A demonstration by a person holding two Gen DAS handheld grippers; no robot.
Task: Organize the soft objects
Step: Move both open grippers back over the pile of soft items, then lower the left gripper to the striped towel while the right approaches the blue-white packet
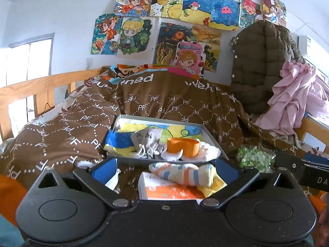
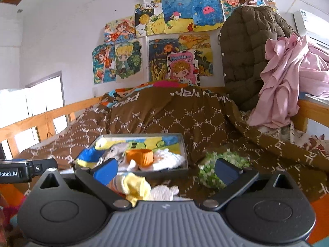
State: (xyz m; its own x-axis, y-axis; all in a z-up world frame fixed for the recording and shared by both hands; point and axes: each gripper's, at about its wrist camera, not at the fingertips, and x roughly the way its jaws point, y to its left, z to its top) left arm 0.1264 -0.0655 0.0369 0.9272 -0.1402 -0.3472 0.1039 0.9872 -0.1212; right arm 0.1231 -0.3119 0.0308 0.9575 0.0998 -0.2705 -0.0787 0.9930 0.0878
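A grey shallow tray (image 1: 213, 139) lies on the brown bedcover and holds a grey sock (image 1: 148, 142), white fluffy socks (image 1: 205, 150), a blue and yellow cloth (image 1: 119, 142) and an orange cup (image 1: 183, 146). In front of it a striped orange, blue and yellow sock (image 1: 185, 174) rests on an orange and white box (image 1: 170, 191). My left gripper (image 1: 165, 169) stands open around that sock without touching it. In the right wrist view my right gripper (image 2: 165, 171) is open above a yellow sock (image 2: 136, 186) and a white sock (image 2: 164, 191), near the tray (image 2: 184, 144). A green fuzzy cloth (image 2: 224, 164) lies to the right.
A wooden bed rail (image 1: 41, 86) runs along the left. A dark quilted jacket (image 1: 259, 61) and a pink garment (image 1: 294, 96) hang at the back right. Drawings (image 1: 164, 20) cover the wall. The right gripper's body (image 1: 304, 168) shows at the left view's right edge.
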